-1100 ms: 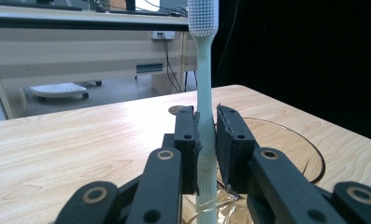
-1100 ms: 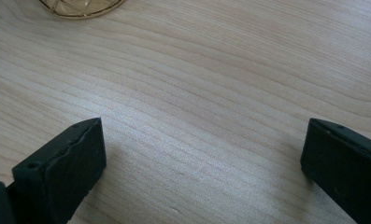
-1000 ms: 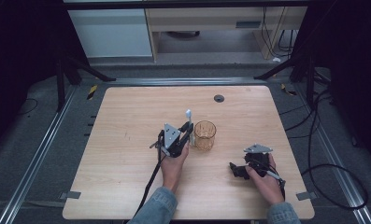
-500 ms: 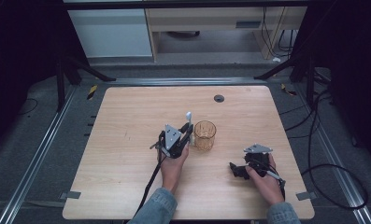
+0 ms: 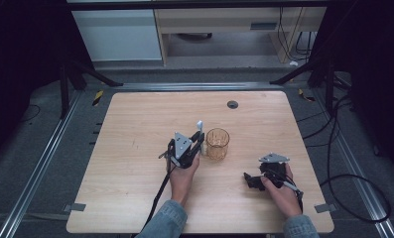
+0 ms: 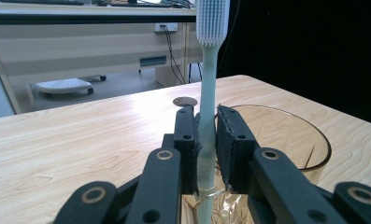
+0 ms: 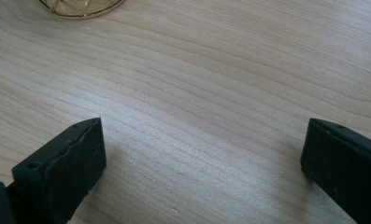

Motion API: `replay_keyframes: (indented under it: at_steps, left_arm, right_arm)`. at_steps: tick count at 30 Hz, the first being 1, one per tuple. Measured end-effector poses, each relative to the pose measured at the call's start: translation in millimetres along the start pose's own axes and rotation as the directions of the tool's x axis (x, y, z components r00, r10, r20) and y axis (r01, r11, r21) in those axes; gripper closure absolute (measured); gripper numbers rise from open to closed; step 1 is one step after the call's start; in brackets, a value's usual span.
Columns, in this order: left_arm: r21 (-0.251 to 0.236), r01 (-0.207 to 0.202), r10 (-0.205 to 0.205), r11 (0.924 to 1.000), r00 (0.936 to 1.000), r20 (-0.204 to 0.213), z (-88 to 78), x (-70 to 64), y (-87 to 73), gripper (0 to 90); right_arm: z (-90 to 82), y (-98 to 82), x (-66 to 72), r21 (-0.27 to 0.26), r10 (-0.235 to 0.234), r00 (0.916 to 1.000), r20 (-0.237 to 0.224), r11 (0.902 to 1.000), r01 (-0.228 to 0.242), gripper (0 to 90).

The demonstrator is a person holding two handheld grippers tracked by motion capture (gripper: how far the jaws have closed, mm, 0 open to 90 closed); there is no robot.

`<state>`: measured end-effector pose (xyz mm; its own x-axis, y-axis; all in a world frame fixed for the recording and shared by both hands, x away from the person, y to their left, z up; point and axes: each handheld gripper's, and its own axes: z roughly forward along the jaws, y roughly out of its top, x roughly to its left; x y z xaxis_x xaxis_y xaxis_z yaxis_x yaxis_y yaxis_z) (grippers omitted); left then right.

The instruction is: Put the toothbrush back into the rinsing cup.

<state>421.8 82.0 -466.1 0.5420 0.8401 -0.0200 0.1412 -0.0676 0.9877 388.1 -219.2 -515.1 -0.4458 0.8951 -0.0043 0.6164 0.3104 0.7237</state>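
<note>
Amber glass (image 5: 218,144), one toothbrush (image 6: 208,93) apparently.

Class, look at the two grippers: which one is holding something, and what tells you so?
The left gripper: its jaws clamp a pale toothbrush upright beside the amber glass cup. The right gripper rests open, nothing between its jaws.

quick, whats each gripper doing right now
left gripper: closed on the toothbrush, held upright beside the amber cup
right gripper: open, holding nothing, over the table
</note>
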Motion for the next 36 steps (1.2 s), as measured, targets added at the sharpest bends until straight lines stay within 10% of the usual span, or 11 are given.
replay_keyframes:
  at_steps: [15, 36]
  left_arm:
    - [0.016, -0.001, 0.0, 0.9999, 0.9999, 0.017, -1.8, 0.1, 1.5, 72.8]
    - [0.072, -0.053, 0.051, 0.9959, 0.998, 0.039, -13.8, 9.0, 17.9, 32.8]
  right_arm:
    - [0.0, 0.0, 0.0, 0.0, 0.0, 1.0, 0.0, 1.0, 0.0, 0.4]
    - [0.0, 0.0, 0.1, 0.0, 0.001, 1.0, 0.0, 1.0, -0.001, 0.5]
